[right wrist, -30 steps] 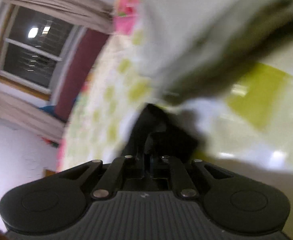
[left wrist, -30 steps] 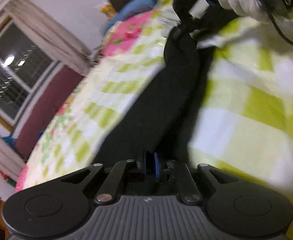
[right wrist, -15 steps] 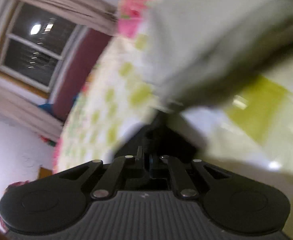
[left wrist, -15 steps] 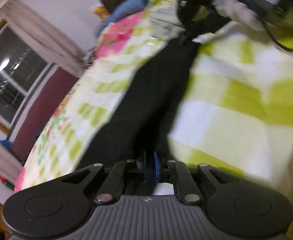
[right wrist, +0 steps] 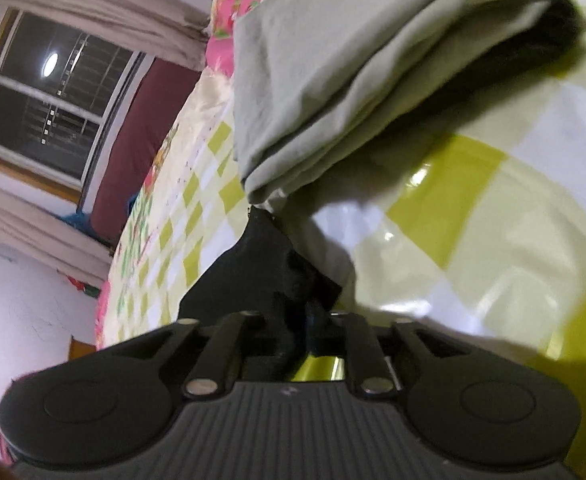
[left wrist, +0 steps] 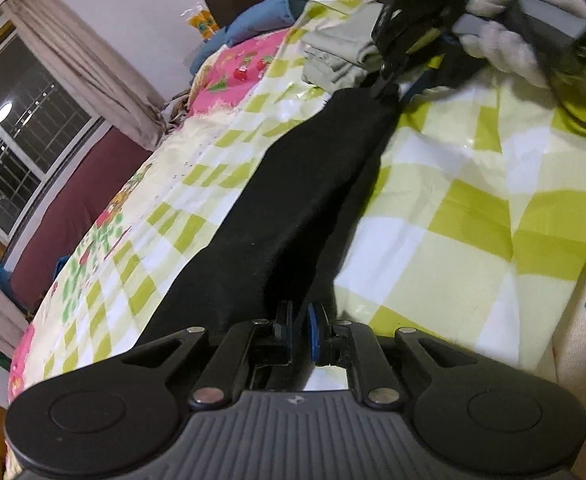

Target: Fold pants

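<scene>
The long black cloth pants (left wrist: 293,200) lie stretched out flat on the green-and-white checked bed cover (left wrist: 473,208). The left gripper (left wrist: 299,330) pinches the near end of the pants tight, likely to keep them pulled straight. At the far end, just beside the folded grey cloth pile (right wrist: 333,80), the right gripper (right wrist: 307,326) is opening. Black cloth still sits between its fingers, so it seems to be letting that end go down on the bed cover.
</scene>
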Demonstrator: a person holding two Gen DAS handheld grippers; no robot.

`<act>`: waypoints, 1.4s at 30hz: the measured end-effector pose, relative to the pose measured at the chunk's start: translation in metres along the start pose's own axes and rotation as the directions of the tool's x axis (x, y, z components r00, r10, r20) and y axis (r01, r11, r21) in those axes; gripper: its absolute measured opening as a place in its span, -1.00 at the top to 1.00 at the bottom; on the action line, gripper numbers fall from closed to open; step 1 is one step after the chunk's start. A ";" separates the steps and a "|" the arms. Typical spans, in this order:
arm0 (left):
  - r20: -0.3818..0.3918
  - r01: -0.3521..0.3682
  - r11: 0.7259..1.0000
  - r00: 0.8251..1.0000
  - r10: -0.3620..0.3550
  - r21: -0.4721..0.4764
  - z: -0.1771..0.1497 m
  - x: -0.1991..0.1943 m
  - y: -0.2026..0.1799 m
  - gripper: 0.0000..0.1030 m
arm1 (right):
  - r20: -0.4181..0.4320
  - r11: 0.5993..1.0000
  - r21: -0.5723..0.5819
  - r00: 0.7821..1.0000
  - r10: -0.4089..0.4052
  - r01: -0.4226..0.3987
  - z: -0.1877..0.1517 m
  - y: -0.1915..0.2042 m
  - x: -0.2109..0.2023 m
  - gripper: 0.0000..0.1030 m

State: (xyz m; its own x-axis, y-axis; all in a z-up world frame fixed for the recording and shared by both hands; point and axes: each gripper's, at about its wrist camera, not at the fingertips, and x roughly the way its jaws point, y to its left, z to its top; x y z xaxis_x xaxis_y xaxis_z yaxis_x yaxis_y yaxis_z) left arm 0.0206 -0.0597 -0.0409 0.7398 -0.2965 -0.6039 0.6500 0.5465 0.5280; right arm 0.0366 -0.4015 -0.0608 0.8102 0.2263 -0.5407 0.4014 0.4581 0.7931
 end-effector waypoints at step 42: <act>-0.100 0.119 0.957 0.984 -0.150 -0.266 -0.036 -0.010 0.049 0.19 | 0.018 0.982 -0.138 0.991 -0.132 0.133 -0.009 0.011 -0.011 0.81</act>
State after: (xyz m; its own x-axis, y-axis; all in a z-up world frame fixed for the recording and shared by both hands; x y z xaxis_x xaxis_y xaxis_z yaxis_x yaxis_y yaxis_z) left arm 0.0393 -0.0019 -0.0301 0.6129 -0.2955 -0.7328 0.6636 0.6959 0.2745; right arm 0.0284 -0.3913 -0.0490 0.7578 0.1487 -0.6353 0.4427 0.5980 0.6681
